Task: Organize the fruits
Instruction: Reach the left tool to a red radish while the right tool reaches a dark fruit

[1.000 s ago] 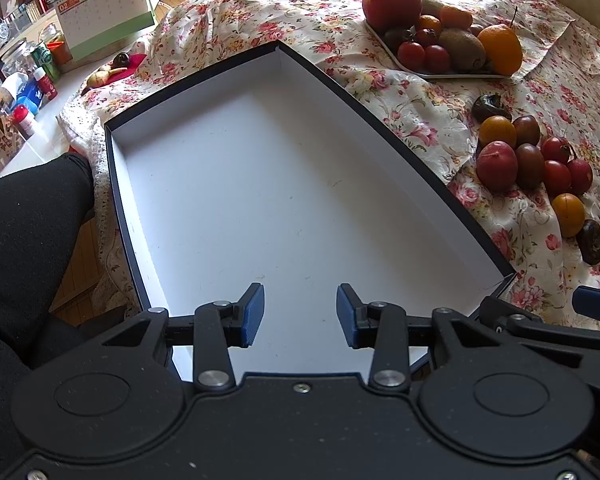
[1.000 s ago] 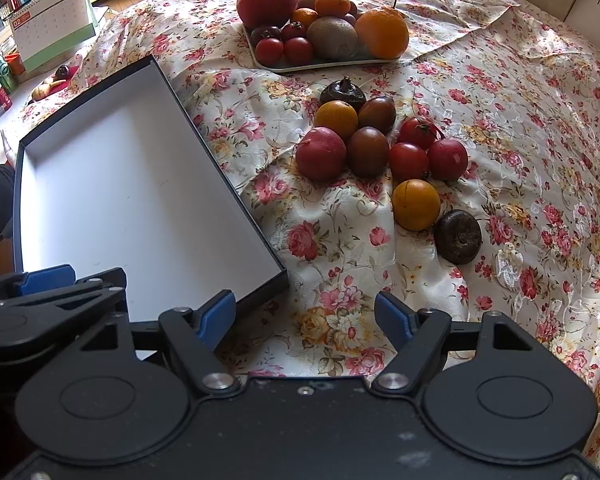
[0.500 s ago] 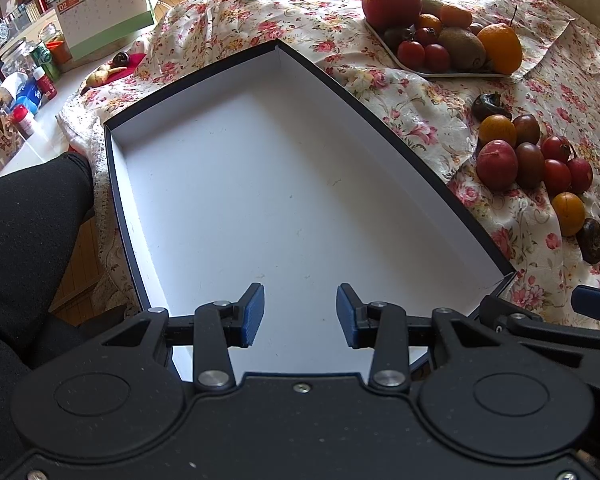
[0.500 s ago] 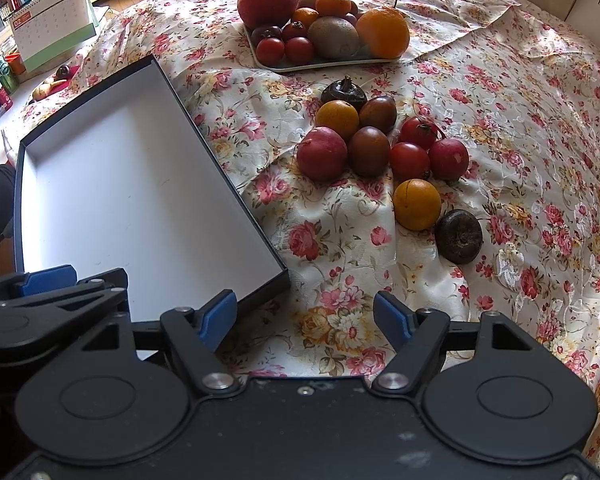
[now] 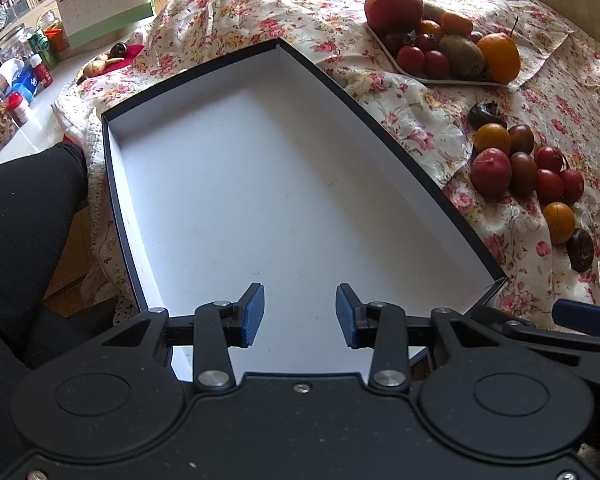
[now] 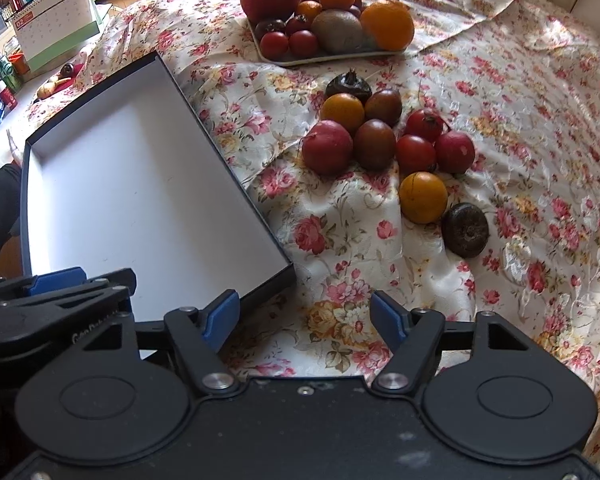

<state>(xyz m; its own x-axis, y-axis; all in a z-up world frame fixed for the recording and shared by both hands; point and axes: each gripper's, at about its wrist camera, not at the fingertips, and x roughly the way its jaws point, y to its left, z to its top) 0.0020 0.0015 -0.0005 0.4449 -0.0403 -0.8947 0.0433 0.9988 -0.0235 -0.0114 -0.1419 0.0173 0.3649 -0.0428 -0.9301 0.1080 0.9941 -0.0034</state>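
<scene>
A shallow dark-rimmed box with a white inside lies empty on the flowered cloth; it also shows in the right wrist view. A cluster of loose fruits lies right of it: red, brown, orange and dark ones; it also shows in the left wrist view. My left gripper is open and empty over the box's near end. My right gripper is open and empty over the cloth, near the box's near right corner.
A white tray at the back holds an apple, a kiwi, an orange and small tomatoes. A desk calendar and bottles stand at the far left. A black-clad leg is left of the box.
The right gripper has edged slightly forward toward the fruits. The left gripper has not moved.
</scene>
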